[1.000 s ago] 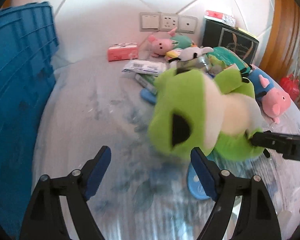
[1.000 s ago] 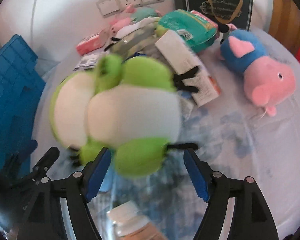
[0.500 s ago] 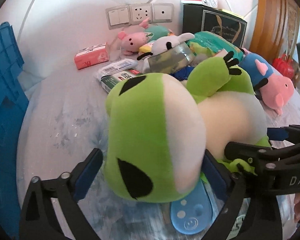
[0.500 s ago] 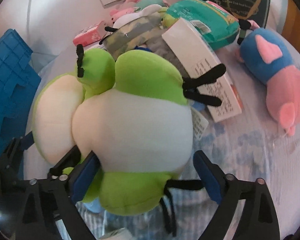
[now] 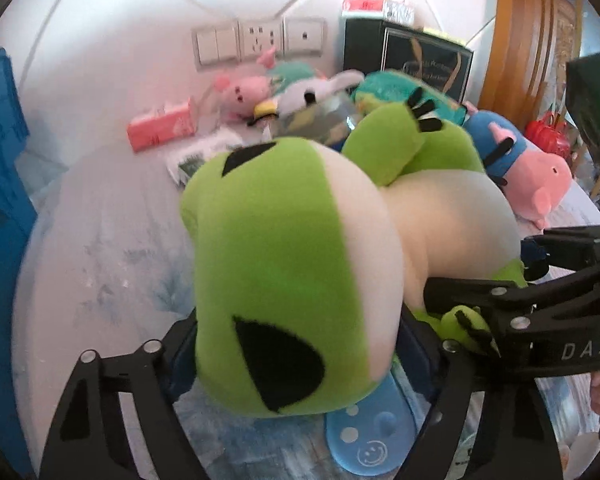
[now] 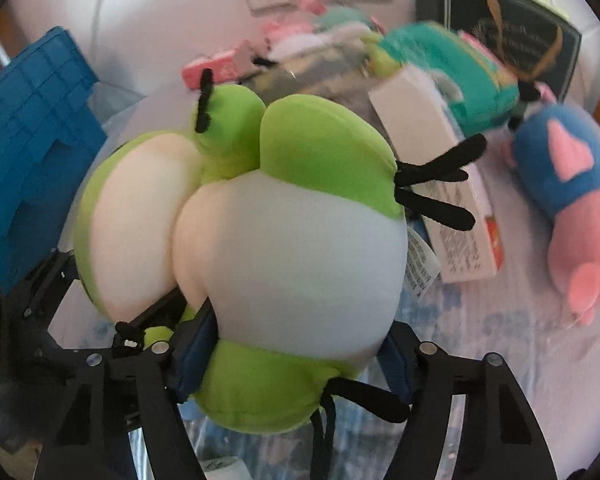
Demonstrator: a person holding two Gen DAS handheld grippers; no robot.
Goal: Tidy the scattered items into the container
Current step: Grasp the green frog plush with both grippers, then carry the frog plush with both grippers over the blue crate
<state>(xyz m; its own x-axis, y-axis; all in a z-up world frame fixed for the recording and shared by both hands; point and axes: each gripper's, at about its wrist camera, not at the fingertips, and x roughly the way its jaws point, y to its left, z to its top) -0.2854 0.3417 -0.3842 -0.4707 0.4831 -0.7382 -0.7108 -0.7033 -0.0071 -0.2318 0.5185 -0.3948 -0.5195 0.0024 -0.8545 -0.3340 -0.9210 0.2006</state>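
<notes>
- Closing in from either side, both grippers have gone from spread and clear of the green frog plush (image 5: 284, 264) to pinching it.
- Left gripper (image 5: 296, 356): jaws squeezed onto the head, pads sunk into the fabric.
- Right gripper (image 6: 296, 364): jaws clamped across the lower belly (image 6: 292, 256).
- Frog plush: between both grippers, right of the blue crate (image 6: 32, 140), apparently lifted.
- Handling: likely light, soft and compressible; grip bulky stuffed parts, not the thin black toes (image 6: 436, 188).
</notes>
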